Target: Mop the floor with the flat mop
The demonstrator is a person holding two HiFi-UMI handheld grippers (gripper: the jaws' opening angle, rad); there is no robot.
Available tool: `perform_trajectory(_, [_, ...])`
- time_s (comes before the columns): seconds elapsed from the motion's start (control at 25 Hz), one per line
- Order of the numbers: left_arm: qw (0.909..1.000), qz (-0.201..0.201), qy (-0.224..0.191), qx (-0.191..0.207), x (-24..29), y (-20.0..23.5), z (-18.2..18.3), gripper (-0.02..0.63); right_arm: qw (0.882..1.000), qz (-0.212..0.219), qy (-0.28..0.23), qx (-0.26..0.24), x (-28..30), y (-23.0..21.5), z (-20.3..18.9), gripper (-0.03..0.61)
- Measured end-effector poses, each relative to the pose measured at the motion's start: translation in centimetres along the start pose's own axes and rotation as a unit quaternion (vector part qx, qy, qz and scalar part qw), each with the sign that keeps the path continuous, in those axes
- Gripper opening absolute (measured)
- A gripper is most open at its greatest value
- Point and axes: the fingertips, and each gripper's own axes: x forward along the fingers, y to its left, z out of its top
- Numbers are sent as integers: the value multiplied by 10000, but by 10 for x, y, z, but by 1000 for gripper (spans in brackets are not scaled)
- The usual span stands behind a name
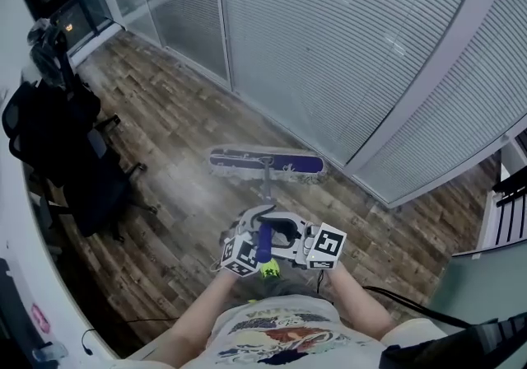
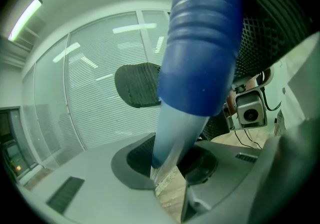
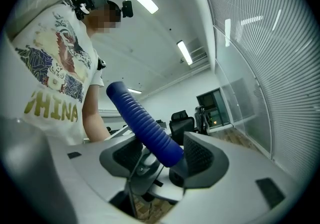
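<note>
The flat mop's purple head (image 1: 265,164) lies on the wooden floor close to the glass wall, and its pole runs back toward me. Both grippers hold the pole's upper end in front of my body. My left gripper (image 1: 258,226) is shut on the mop handle; in the left gripper view the pale pole (image 2: 172,140) and its blue ribbed grip (image 2: 202,43) pass between the jaws of the left gripper (image 2: 170,168). My right gripper (image 1: 282,235) is shut on the blue grip (image 3: 145,125), which stands slanted between the pads of the right gripper (image 3: 165,155).
Black office chairs (image 1: 86,182) stand at the left beside a white desk edge (image 1: 20,277). A glass wall with blinds (image 1: 329,46) runs along the far side. A black cable (image 1: 395,297) lies on the floor at lower right.
</note>
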Motion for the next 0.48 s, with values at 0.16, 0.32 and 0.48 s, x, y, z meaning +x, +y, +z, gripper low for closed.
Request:
perform_trajectory(0.16, [10000, 61, -41, -40, -33, -22, -4, 72, 10000, 29, 43, -30, 9, 39, -10, 238])
perform_trajectory(0.32, [9999, 94, -36, -80, -82, -60, -12, 72, 10000, 72, 55, -38, 20, 100, -24, 238])
perform_trajectory(0.48, [9998, 170, -6, -121, -143, -109, -23, 72, 9998, 171, 69, -37, 32, 175, -45, 238])
